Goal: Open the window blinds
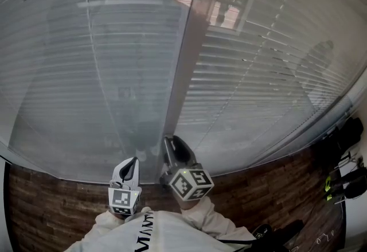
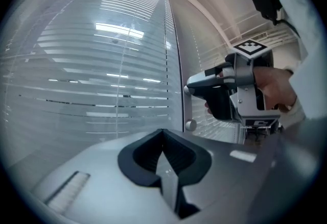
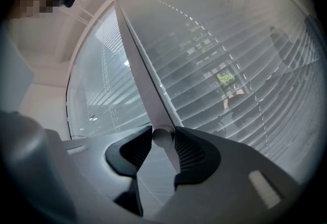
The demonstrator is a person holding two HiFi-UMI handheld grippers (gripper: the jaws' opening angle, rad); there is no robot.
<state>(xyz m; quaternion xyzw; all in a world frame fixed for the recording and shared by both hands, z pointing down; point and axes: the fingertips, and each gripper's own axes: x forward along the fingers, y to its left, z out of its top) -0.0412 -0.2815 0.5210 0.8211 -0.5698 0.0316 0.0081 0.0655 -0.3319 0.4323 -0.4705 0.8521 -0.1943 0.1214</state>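
Nearest the person's sleeve (image 1: 143,232), the left gripper (image 1: 134,161) is hanging level with its jaws lying together and nothing between them, standing just left of the right gripper (image 1: 170,140) and a little behind it; the right gripper is reaching further forward and is clamping a small round knob (image 3: 163,137) between its jaws, which are standing fairly wide because the knob is filling the gap; the knob is sitting on the upright frame post (image 1: 189,61) that is dividing the two panes, straight ahead of the right gripper, so its stub axis is pointing out of the post along the line the gripper is pointing; that alignment is what the coming move is probably turning on, since a roll of the wrist about that line looks like the way to tilt the slats; a second knob (image 2: 190,125) is sitting free just below on the same post; beyond the post the blinds (image 1: 258,73) are covering both panes, their slats running level across the glass, at right angles to the post; the right hand is plainly the nearer one, already on the control, while the left is waiting apart from it.
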